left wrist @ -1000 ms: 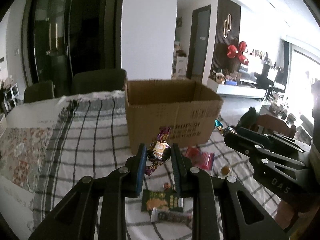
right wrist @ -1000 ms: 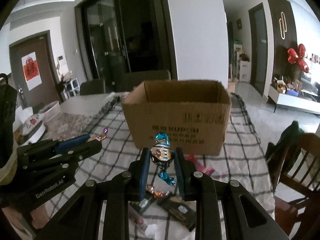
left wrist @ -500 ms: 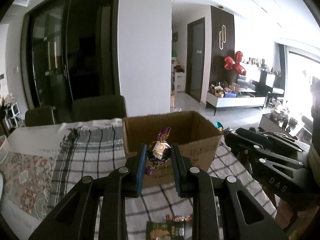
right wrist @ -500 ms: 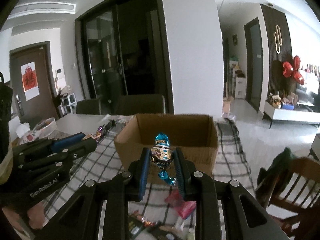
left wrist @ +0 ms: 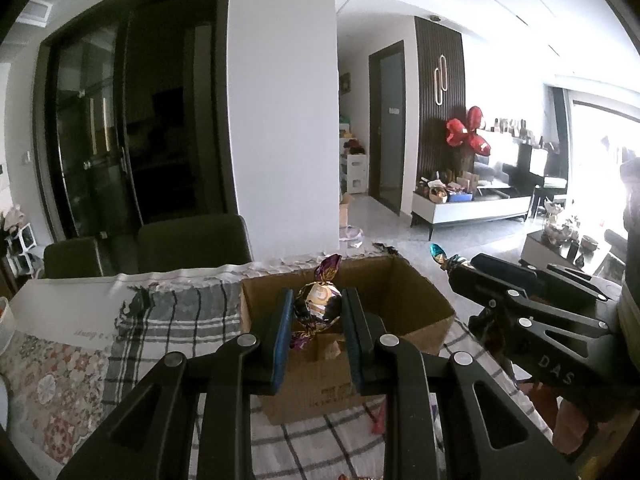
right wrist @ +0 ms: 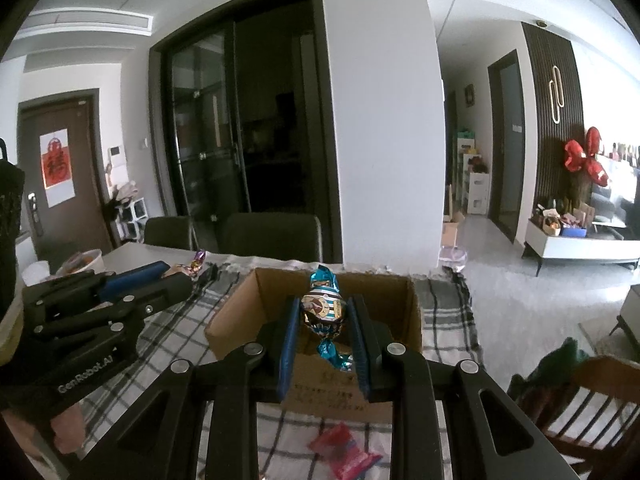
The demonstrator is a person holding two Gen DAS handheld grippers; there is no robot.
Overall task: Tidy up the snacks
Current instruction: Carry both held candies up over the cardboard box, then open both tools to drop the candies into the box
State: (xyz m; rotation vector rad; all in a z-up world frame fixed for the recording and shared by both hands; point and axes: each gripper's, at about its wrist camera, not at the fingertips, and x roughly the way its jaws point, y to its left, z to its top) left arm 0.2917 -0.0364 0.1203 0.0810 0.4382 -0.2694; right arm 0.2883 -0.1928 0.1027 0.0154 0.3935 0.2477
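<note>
on the checked tablecloth (left wrist: 176,320), your left gripper (left wrist: 316,312) pinches the purple candy (left wrist: 318,308) before the cardboard box (left wrist: 420,300), ready to drop. your right gripper (right wrist: 323,314) clamps the blue candy (right wrist: 323,308) likewise.

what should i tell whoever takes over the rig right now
Left gripper: shut on a purple candy, held in front of the open cardboard box.
Right gripper: shut on a blue candy, also at the box.
Done: both candies picked up and brought to the box.
Left: drop both in, then gather the rest from the checked cloth, such as the pink packet.
</note>
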